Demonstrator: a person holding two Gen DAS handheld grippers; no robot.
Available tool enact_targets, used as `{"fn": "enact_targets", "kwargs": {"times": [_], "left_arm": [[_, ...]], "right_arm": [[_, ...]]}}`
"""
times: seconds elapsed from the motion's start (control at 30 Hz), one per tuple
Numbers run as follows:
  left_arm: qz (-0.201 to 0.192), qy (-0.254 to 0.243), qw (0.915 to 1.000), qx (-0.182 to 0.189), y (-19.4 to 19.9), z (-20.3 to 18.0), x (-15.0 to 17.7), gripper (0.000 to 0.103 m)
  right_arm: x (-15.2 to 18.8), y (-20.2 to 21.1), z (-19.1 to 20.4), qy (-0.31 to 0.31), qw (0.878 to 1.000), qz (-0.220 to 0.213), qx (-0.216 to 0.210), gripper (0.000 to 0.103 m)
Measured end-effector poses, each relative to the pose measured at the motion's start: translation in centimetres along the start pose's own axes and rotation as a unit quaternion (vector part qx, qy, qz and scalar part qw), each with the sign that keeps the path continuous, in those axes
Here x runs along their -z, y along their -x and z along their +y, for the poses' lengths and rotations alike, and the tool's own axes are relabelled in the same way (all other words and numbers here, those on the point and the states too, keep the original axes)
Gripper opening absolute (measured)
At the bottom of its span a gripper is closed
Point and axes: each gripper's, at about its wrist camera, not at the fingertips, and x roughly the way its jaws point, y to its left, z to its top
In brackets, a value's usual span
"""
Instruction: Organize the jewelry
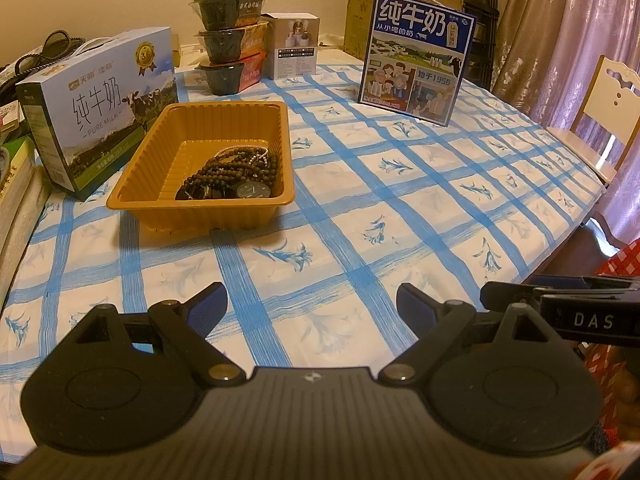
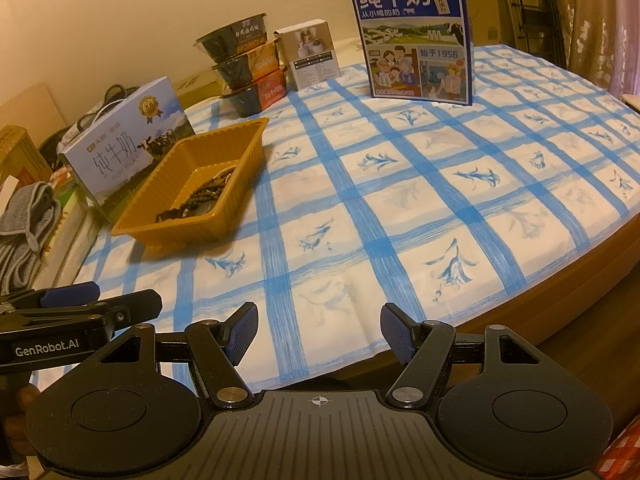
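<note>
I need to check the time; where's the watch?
The watch lies in the orange tray's near right corner beside the dark beads, left of centre in the left wrist view.

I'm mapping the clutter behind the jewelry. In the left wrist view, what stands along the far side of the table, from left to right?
Light blue milk carton → stack of three black bowls → small white box → dark blue milk box.

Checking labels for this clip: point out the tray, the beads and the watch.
tray point(image 1: 224, 114), left wrist view, far inner wall.
beads point(image 1: 236, 168), left wrist view, middle of the pile.
watch point(image 1: 253, 190), left wrist view, dark dial.
</note>
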Motion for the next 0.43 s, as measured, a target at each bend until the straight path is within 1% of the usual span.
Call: {"fn": "enact_targets", "kwargs": {"times": [0.43], "left_arm": [[-0.001, 0.002, 1.0, -0.002, 0.03, -0.04, -0.35, 0.091]], "right_arm": [[-0.1, -0.23, 0.08, -0.003, 1.0, 0.0, 0.002, 0.068]]}}
